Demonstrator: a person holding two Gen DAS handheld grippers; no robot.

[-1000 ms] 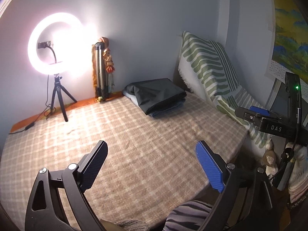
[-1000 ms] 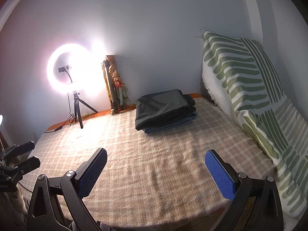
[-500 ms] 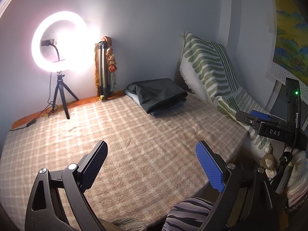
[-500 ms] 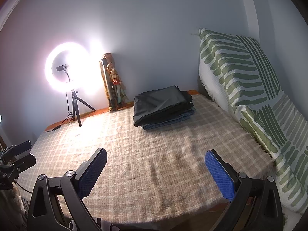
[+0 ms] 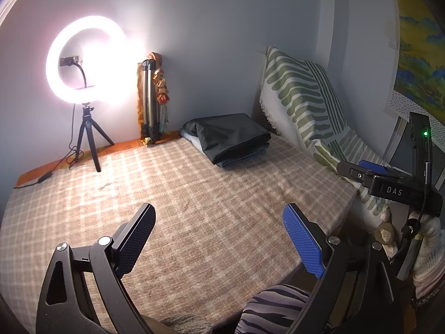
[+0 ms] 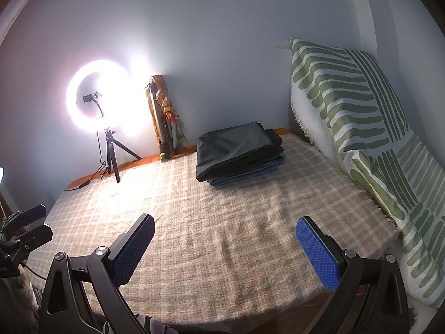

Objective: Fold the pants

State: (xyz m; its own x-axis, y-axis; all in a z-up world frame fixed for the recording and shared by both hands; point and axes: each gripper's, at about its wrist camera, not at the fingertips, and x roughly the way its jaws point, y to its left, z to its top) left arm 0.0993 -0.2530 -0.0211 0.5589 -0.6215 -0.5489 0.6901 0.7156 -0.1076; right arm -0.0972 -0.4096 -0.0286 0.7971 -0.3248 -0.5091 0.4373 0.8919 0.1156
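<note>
Both tools hang over the near edge of the bed (image 6: 222,236), empty: the left hand-held gripper (image 5: 219,239) has its blue pads spread wide apart, and the right hand-held gripper (image 6: 225,247) is spread just as wide, nothing between the fingers of either. The pants (image 6: 236,147) lie as a dark folded bundle on top of a blue folded garment (image 6: 250,174), in the upper middle of both frames, at the far side of the bed near the wall and just left of the green-striped throw (image 6: 361,128). Judging by this, no fold is in hand; it looks either finished or about to start with the next piece, which would call for a long reach across the checked blanket. The bundle's long axis runs left to right across the frame, slightly tilted, its neat folded edge facing the cameras.
</note>
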